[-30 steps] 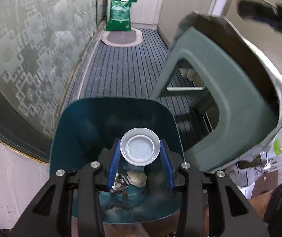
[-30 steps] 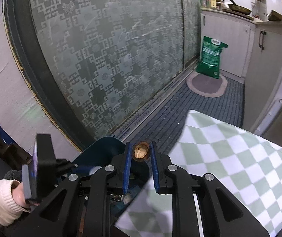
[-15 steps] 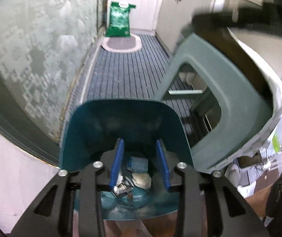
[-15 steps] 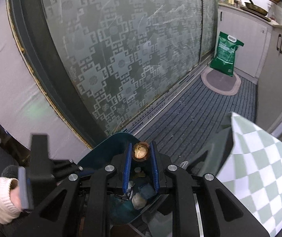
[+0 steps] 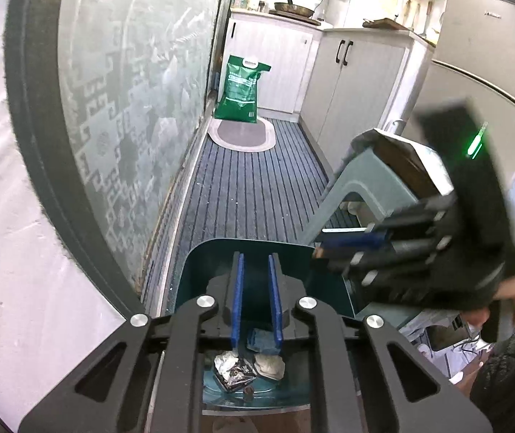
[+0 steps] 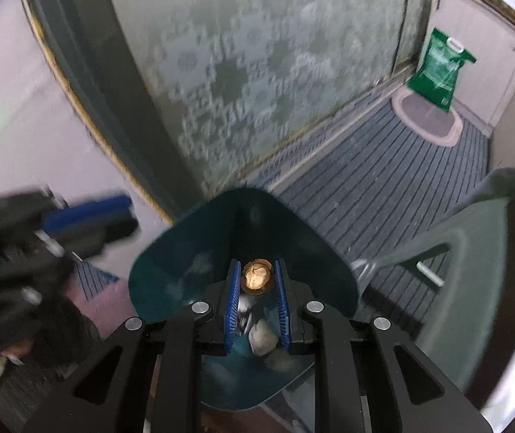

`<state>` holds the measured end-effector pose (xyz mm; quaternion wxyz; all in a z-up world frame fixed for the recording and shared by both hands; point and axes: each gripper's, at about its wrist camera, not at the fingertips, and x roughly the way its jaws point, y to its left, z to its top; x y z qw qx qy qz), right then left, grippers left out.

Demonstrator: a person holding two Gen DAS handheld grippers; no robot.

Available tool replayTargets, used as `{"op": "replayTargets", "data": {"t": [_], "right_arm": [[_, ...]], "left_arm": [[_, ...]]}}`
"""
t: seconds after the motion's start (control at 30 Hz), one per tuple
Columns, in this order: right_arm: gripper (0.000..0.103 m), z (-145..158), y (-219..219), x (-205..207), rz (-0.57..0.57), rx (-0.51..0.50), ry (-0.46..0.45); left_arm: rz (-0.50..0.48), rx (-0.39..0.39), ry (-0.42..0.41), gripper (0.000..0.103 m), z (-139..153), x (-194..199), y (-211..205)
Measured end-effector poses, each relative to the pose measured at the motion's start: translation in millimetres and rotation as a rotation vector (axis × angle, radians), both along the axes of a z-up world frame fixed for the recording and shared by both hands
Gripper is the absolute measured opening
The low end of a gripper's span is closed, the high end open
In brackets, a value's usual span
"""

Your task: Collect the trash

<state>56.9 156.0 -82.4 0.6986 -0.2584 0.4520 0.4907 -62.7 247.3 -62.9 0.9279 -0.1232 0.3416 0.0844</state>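
Teal plastic dustpan-shaped bin (image 5: 192, 270) sits on the striped floor beside a grey-green plastic stool (image 5: 362, 195). Above it the right claw (image 6: 256, 278) pinches a brown walnut shell (image 6: 256, 277). The left claw (image 5: 255, 270) hangs parted and empty over crumpled foil wrappers (image 5: 236, 368) lying inside.

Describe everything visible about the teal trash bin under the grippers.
The teal trash bin is an open-topped, smooth plastic container with rounded corners, standing upright on the floor beside the grey stool. Its bottom holds a crumpled foil wrapper, a pale scrap and a blue piece. The left gripper hangs empty over it; the right gripper holds a walnut shell above it.
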Motion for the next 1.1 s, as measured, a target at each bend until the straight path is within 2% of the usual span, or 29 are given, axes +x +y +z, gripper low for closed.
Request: {"op": "replayTargets", "data": {"t": [0.23,0.33,0.53,0.67,0.8,1.0,1.1], "right_arm": [[0.019,-52,13,-13,0.041,-0.168,0.018],[0.030,-69,15,-21,0.071,-0.244,-0.010],[0.030,-70,12,-27,0.078,-0.255,-0.022],[0.030,-53,6,-28,0.059,-0.206,-0.028],[0.030,-18,-6,-27,0.019,-0.107,-0.049],[0.030,64,-39,-32,-0.047,0.087,-0.130],[0.030,91,-61,-31,-0.092,0.143,-0.188]], "left_arm": [[-0.008,0.003,-0.045,0.013,10,-6,-1],[-0.005,0.001,-0.053,0.013,12,-7,1],[0.004,-0.006,-0.077,0.013,22,-11,6],[0.020,0.023,-0.116,0.013,37,-16,5],[0.033,0.085,-0.133,0.022,50,-19,-6],[0.030,0.117,-0.202,0.034,76,-23,-25],[-0.004,0.128,-0.217,0.042,84,-20,-42]]}}
